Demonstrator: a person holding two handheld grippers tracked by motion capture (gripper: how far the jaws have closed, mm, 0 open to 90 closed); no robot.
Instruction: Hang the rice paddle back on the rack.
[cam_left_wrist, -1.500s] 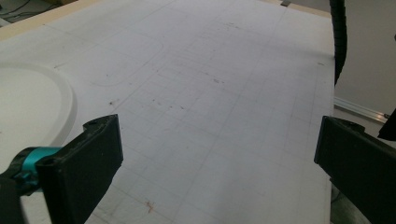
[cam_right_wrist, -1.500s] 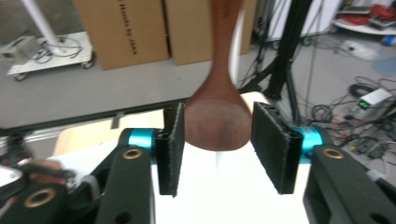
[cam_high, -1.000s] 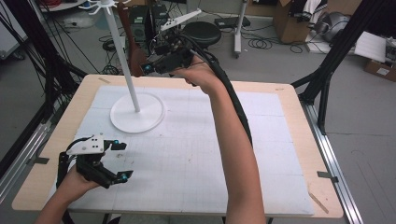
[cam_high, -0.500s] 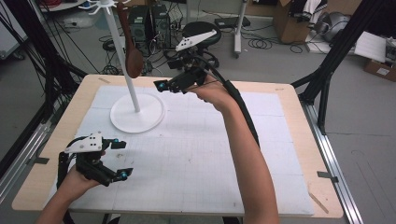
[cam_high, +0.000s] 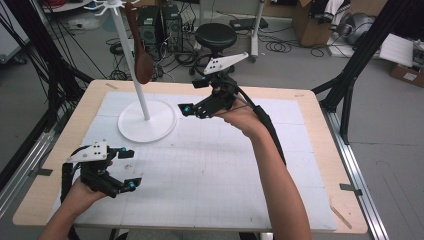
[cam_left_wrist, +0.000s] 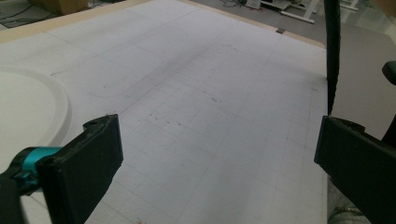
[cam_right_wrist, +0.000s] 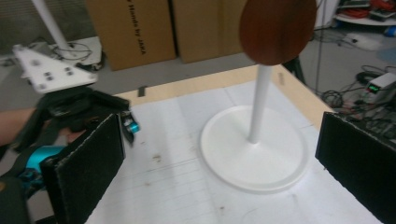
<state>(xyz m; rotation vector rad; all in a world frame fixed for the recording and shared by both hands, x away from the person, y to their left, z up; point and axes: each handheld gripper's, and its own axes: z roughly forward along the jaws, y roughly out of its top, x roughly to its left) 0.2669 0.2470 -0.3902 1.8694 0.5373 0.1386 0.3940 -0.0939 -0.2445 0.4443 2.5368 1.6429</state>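
hung from a hook at the top of the white stand (cam_high: 141, 85), at the far left of the tabletop (cam_high: 310, 165): a dark brown wooden spoon (cam_high: 142, 60), bowl downward, beside the pole and well above the round base (cam_high: 148, 121). seen in the right gripper view as a glossy oval bowl (cam_right_wrist: 277, 29) in front of the pole (cam_right_wrist: 259, 105).

judged stiff and light, being wood (a smooth, perhaps lacquered finish, so likely somewhat slippery across the rounded bowl). probably sturdy enough for a firm pinch, though free to swing on its hook at a touch. best taken by the narrow handle above the bowl, where flat pads could close squarely; the curved bowl itself would tend to slide out. top of the handle and the hook too small to make out clearly.

right gripper (cam_high: 192, 97) held in the air just right of the stand, jaws spread wide and empty, pointed toward the pole. left gripper (cam_high: 129, 169) low over the near left of the tabletop, jaws likewise spread, nothing between them but bare white mat (cam_left_wrist: 210, 130).
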